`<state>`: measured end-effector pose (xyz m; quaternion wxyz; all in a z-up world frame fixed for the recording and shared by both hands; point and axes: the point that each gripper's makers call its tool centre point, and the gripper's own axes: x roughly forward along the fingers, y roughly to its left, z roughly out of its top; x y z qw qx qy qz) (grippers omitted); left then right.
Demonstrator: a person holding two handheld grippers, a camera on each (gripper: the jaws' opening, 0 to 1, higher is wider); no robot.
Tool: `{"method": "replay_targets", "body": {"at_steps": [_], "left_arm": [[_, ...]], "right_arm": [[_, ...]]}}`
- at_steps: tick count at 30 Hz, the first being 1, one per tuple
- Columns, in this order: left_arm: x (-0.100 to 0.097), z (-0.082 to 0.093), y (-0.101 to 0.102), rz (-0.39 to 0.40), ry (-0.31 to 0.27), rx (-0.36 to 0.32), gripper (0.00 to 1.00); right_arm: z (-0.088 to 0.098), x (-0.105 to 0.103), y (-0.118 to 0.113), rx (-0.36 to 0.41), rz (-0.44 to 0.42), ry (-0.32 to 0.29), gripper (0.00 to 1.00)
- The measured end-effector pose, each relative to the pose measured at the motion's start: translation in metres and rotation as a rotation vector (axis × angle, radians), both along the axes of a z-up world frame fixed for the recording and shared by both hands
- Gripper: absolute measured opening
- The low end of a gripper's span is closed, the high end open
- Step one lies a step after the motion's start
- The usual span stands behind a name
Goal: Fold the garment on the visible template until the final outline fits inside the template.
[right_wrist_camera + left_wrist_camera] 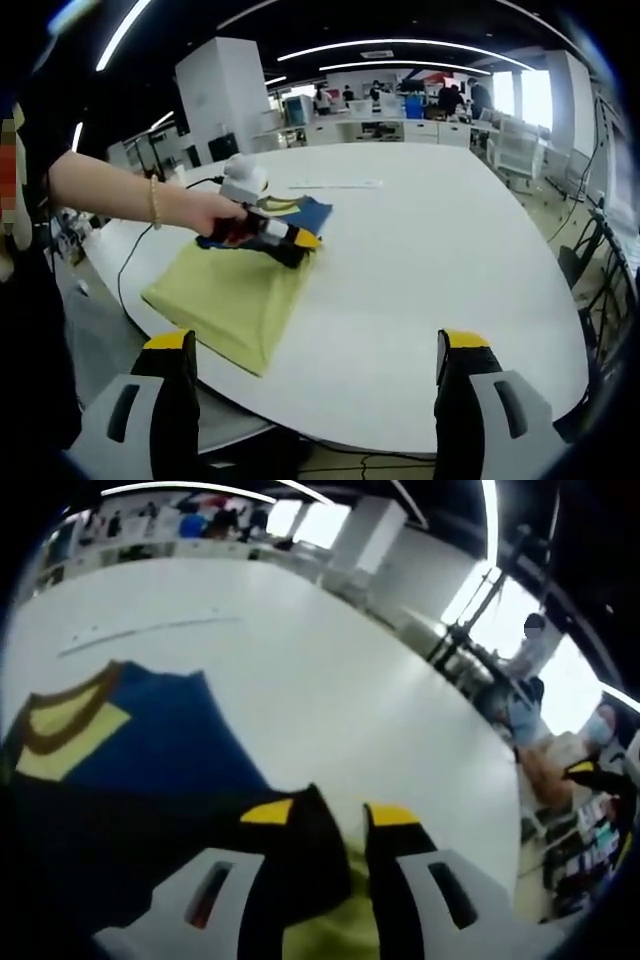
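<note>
The left gripper (300, 240), centre-left in the right gripper view, pinches a dark fold of the garment (235, 300) on the white table (430, 260). The right gripper (315, 365) hangs wide open and empty at the bottom edge. The fold should go best carried low and flat, edges squared; no template outline can be made out.

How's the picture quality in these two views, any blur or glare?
Left gripper view: soft and blurred, windows blown out, the garment near the jaws dark. Right gripper view: sharper, evenly lit by ceiling strips; fisheye bends the table edge.
</note>
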<state>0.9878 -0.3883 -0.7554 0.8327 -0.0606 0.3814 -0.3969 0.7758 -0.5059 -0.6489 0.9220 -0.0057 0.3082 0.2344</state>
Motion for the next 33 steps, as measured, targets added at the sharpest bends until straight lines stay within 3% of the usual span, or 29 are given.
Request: {"method": "replay_targets", "body": {"at_steps": [13, 19, 25, 27, 29, 33], "left_arm": [[-0.004, 0.008, 0.004, -0.042, -0.019, -0.009, 0.44], [-0.006, 0.017, 0.022, -0.049, -0.035, -0.003, 0.54], [-0.024, 0.026, 0.037, -0.124, -0.065, 0.022, 0.71], [-0.023, 0.027, 0.046, -0.118, -0.067, 0.017, 0.74], [-0.028, 0.033, 0.052, -0.091, -0.036, -0.038, 0.76], [-0.035, 0.04, 0.075, -0.09, -0.061, -0.008, 0.77]], "right_arm": [[0.006, 0.005, 0.006, 0.003, 0.009, -0.016, 1.0], [0.011, 0.009, 0.016, 0.012, 0.019, -0.029, 1.0], [0.018, 0.012, 0.023, 0.007, 0.037, -0.042, 1.0], [0.022, 0.015, 0.023, 0.005, 0.036, -0.052, 1.0], [0.028, 0.019, 0.024, 0.009, 0.037, -0.065, 0.99], [0.037, 0.023, 0.029, 0.001, 0.055, -0.088, 1.0]]}}
